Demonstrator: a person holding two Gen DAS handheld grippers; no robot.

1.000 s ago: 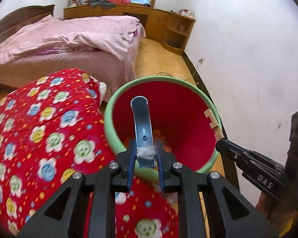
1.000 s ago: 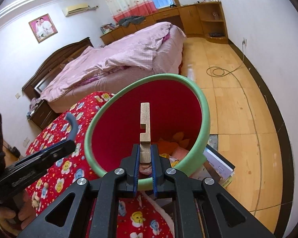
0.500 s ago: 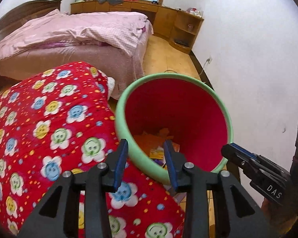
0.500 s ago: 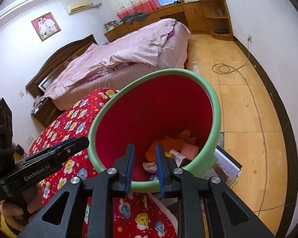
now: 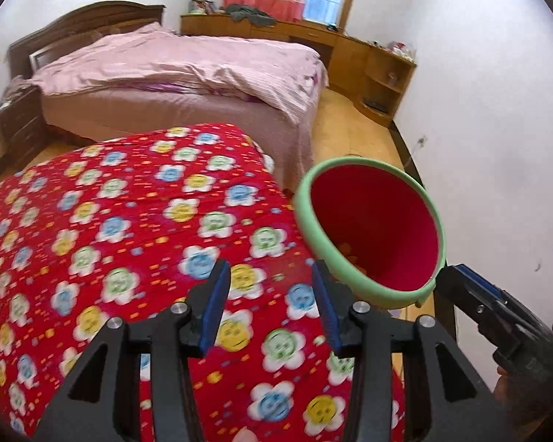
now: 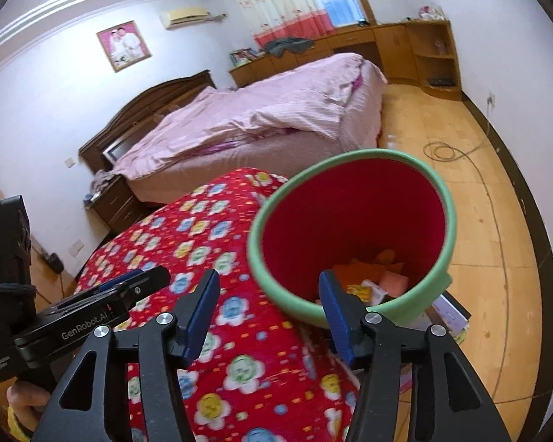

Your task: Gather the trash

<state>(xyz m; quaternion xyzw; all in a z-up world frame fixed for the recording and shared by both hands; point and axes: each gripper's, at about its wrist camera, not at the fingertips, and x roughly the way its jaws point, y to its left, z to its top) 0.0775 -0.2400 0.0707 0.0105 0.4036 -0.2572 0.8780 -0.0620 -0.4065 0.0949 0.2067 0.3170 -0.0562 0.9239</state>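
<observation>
Both tongs (image 5: 272, 305) (image 6: 269, 313) just opened, empty; scraps (image 6: 372, 276) now in bin (image 6: 438, 280).

We looked from both wrists, forward and downward along each pair of fingers. The left view sat close above the red flowered quilt (image 5: 136, 228), the bin (image 5: 368, 228) to its right. The right view faced the bin (image 6: 350, 228) more squarely. Both shared quilt, bin, the pink bed (image 5: 188, 70) and each other's gripper at the edge.
</observation>
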